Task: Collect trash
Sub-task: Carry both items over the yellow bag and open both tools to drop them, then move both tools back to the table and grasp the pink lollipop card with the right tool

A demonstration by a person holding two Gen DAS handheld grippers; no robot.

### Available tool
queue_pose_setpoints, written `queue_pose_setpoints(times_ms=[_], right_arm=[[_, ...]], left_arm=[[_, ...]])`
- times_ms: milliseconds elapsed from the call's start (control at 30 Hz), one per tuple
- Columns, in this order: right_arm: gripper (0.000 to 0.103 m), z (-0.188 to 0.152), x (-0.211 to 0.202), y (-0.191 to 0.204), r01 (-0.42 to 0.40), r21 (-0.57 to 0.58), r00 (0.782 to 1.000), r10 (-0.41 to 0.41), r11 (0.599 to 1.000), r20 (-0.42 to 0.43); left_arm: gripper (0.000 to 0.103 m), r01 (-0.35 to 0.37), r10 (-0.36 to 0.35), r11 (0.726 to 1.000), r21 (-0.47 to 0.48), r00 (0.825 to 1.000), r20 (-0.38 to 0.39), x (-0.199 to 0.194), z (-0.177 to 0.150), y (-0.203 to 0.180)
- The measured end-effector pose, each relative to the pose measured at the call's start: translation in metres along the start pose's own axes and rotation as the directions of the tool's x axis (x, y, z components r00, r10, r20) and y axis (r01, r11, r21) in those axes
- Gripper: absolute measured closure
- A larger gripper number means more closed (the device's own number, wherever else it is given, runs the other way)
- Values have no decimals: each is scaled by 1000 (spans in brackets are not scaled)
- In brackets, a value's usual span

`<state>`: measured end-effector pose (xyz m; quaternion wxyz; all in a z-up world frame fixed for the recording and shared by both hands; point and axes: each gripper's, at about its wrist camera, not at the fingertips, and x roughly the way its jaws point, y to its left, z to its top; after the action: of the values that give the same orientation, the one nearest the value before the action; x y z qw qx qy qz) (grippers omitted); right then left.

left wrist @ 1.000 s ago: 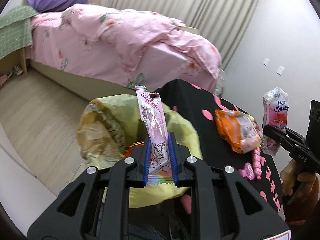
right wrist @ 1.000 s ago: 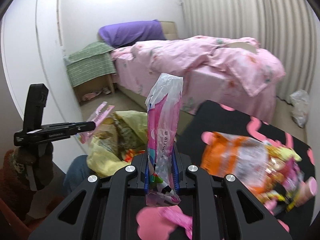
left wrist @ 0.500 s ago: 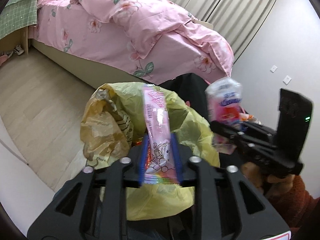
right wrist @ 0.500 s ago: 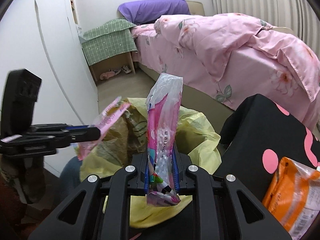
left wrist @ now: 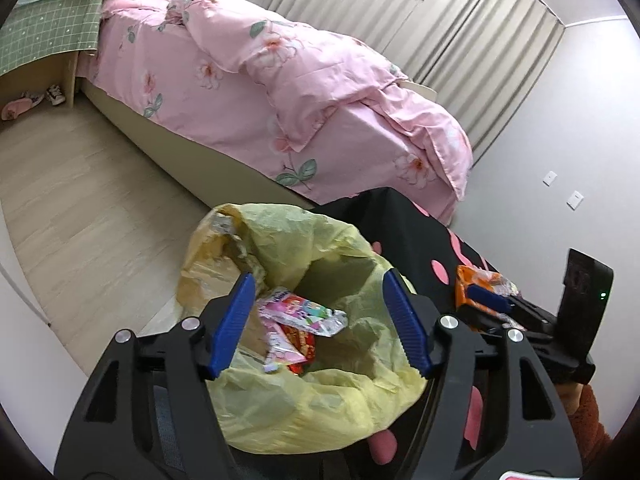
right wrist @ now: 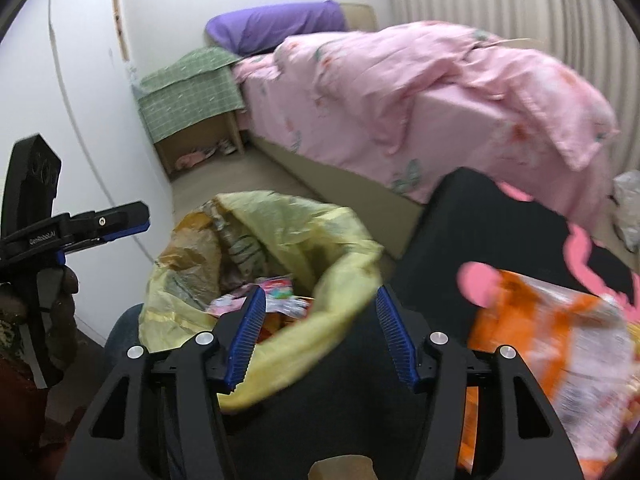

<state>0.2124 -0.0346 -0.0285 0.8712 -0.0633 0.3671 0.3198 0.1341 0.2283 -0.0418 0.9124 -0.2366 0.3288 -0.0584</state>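
Observation:
A yellow trash bag [left wrist: 280,236] [right wrist: 304,224] stands open beside the black table. Inside it lie a pink snack wrapper [left wrist: 280,346] and a pink tissue pack [left wrist: 304,314] [right wrist: 280,294] on other wrappers. My left gripper [left wrist: 320,320] hovers over the bag's mouth; its jaws are opening, with nothing between the blue pads. My right gripper [right wrist: 320,332] is over the bag's near rim, its jaws also opening and empty. Each gripper shows in the other's view: the right gripper [left wrist: 492,304] at the right edge, the left gripper [right wrist: 120,224] at the left edge.
An orange snack bag [right wrist: 540,332] [left wrist: 476,280] lies on the black table with pink spots [right wrist: 492,216]. A bed with a pink floral duvet [left wrist: 300,80] fills the back. A bedside stand under a green cloth [right wrist: 188,92] is by the wall. Pale wood floor [left wrist: 80,208] lies left of the bag.
Both grippers opened and let go: the pink wrapper and the tissue pack dropped into the yellow bag. The right gripper moved down toward the bag and table.

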Motion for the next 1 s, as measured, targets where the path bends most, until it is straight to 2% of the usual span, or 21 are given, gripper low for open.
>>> queue_pose_setpoints(times_ms=[133,267,333,433,533,633,667,800,867,933,1000], right_arm=[[48,-13,-40,-27,82,59,996,-85,995,42],[48,-35,-84,-53,169,100,981,-177,981,80],[48,-48,-101,-62,172,99,979,-181,980,95],[44,-70,-126,-78,152,144,977,-170,978,127],[44,-93,-144,-93,167,195,978,-187,966,90],[44,-111,-157,-98,270,183,954,-288,946,82],[44,-116,-162,-98,313,168,940,-330,935,88],[44,-132,-173,-104,382,147,916,-395,913,74],[44,-140,-175,-110,401,149,910,-412,904,54],[44,-149,-175,-117,403,175,909,-414,898,34],[44,-156,-174,-127,405,210,908,-418,890,22]], left_arm=[[40,35,-34,999,35,999,-26,9,-7,-20],[40,89,-84,991,104,995,-52,20,-18,-50],[40,113,-104,983,145,993,-64,25,-24,-64],[40,171,-145,958,229,982,-124,39,-37,-95],[40,244,-195,926,289,963,-188,54,-49,-125],[40,329,-260,887,323,936,-239,71,-56,-154],[40,364,-286,872,328,921,-263,79,-57,-165],[40,406,-312,862,304,897,-314,98,-63,-192],[39,439,-339,840,319,883,-325,100,-68,-209],[39,445,-334,819,361,883,-330,103,-71,-223],[39,421,-303,807,413,897,-322,109,-69,-235]])
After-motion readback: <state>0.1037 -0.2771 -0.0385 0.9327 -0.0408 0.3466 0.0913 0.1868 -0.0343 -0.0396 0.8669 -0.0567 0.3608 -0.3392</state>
